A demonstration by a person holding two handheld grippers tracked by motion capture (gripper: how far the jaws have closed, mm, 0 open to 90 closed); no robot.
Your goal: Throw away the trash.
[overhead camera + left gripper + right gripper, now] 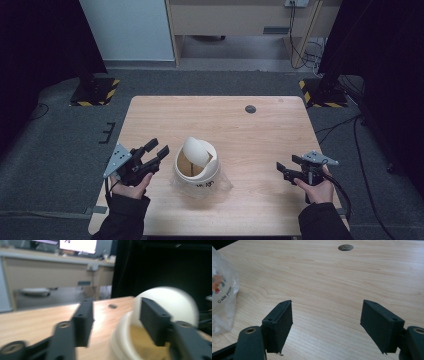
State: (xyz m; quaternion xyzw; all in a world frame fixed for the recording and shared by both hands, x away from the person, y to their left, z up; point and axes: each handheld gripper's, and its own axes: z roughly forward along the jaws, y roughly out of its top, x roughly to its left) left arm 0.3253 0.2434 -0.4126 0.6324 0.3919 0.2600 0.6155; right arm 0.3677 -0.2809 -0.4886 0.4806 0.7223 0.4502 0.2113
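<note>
White tub near the table's front edge, just right of the left gripper.
Round, cream-white, with a domed lid tilted up in its mouth and clear plastic wrap beneath. Left gripper parted beside the tub, holding nothing. Right gripper well right of the tub, also parted and empty.

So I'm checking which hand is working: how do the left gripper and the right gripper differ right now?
The left gripper sits right beside the white container, while the right gripper is well away from it, over bare table. The left gripper's view looks level at the container's tilted lid; the right gripper's view looks down on wood. Both are open and hold nothing.
</note>
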